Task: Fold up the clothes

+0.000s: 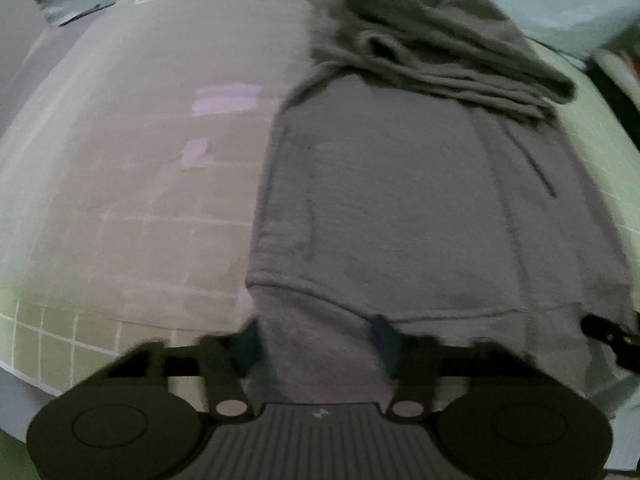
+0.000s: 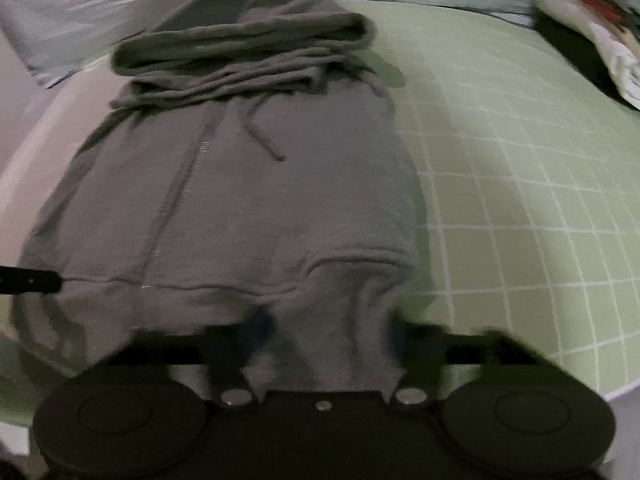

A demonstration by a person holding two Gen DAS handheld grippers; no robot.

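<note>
A grey fleece zip-front hoodie [image 2: 240, 200] lies flat on a pale green cutting mat printed with a white grid [image 2: 500, 184], its sleeves already tucked in so that the body forms a long, narrow panel. Its long axis runs from six o'clock to twelve o'clock in both wrist views: the ribbed hem sits nearest the cameras at six, and the crumpled hood [image 2: 248, 40] with its dangling drawstring points away toward twelve.

The left gripper [image 1: 318, 340] has its fingers spread wide, straddling the hem's left corner, with cloth bunched between them. The right gripper [image 2: 326, 332] is likewise spread wide over the hem's right corner. Whether either one actually pinches the fabric I cannot tell; the fingertips are blurred and the gap looks too broad for a firm hold. In the left view the right tool's dark finger shows at about four o'clock; in the right view the left tool's finger shows at nine.

The likely trouble: if the jaws close on only the top layer, the hem would lift alone and the tucked sleeves could spill out sideways. Uneven lifting between the two corners would skew the fold off the long axis, and the bulky hood at twelve could make the folded half sit lopsided.
</note>
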